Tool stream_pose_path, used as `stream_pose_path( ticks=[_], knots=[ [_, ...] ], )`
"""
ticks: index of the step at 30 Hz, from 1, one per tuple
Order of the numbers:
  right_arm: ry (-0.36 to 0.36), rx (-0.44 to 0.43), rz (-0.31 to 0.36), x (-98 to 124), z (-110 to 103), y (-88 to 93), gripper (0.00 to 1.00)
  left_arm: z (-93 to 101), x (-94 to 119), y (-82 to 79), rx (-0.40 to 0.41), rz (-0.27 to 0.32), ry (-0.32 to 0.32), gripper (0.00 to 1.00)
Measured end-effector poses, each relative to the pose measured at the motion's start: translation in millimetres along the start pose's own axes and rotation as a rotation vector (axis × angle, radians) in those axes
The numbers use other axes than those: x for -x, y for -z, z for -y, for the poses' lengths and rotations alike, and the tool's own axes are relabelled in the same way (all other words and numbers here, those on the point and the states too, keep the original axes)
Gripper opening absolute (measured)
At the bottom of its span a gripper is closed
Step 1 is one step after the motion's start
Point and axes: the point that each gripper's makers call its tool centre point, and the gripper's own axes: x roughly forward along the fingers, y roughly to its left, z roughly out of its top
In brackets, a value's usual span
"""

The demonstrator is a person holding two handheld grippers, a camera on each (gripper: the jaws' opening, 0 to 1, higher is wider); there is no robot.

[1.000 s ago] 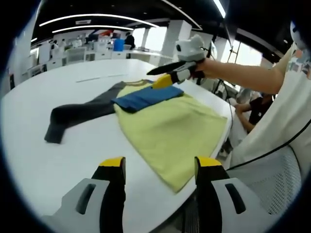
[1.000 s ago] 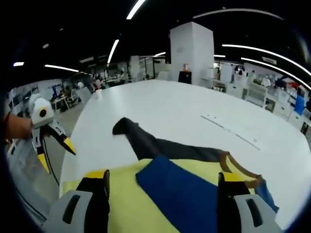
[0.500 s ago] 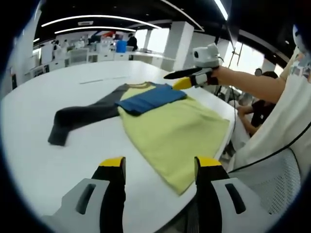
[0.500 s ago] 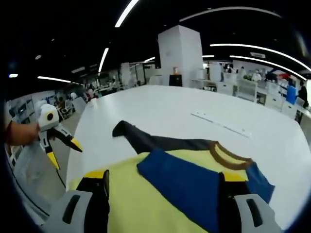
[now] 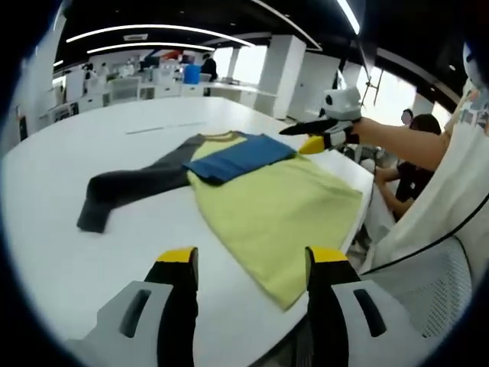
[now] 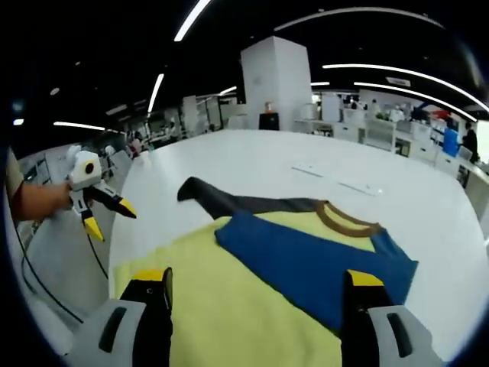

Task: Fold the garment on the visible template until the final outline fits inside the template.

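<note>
- Both grippers were off the cloth: we held the left gripper (image 5: 248, 267) with its jaws spread and nothing between them, hovering above the near table edge, and the right gripper (image 6: 256, 294) likewise spread and empty above the yellow body of the garment (image 5: 267, 202)
- We saw the garment lying flat on the white table (image 5: 46, 229), its blue sleeve (image 6: 313, 264) folded across the chest and its dark grey sleeve (image 5: 126, 187) stretched out to the side, clear of the body
- We could not make out any template outline under or around the cloth, so we judged there was a risk of folding to the wrong boundary
- We judged the yellow hem near the table edge could slide off if we pulled it toward us
- We judged that lifting the grey sleeve by a single layer might drag the collar (image 6: 344, 218) and undo the blue fold
- We judged that, with both tools in the air, a careless descent could pinch two layers and bunch the body
</note>
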Motion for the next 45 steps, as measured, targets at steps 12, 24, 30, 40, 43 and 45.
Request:
stream_pose_path(
  ticks=[12, 24, 30, 40, 43, 45],
  knots=[
    [0.033, 0.004, 0.008, 32, 4, 8.1, 0.91, 10.7, -5, -12.5, -0.017, -0.004, 0.002, 0.53],
    [0.044, -0.01, 0.002, 52, 1, 21.9, 0.91, 16.5, -8, -19.8, -0.016, -0.004, -0.009, 0.52],
    [0.049, -0.016, -0.006, 58, 1, 29.8, 0.9, 14.0, -10, -19.1, -0.011, -0.01, -0.017, 0.52],
    [0.058, -0.023, -0.005, 71, 0, 35.6, 0.9, 1.9, -10, -19.6, 0.01, -0.006, -0.038, 0.52],
    [0.062, -0.027, -0.008, 74, 2, 38.4, 0.9, -2.2, -10, -19.8, 0.02, -0.002, -0.046, 0.51],
    [0.065, -0.03, -0.009, 76, 2, 40.0, 0.9, -6.3, -10, -19.7, 0.025, 0.0, -0.054, 0.51]
  ],
)
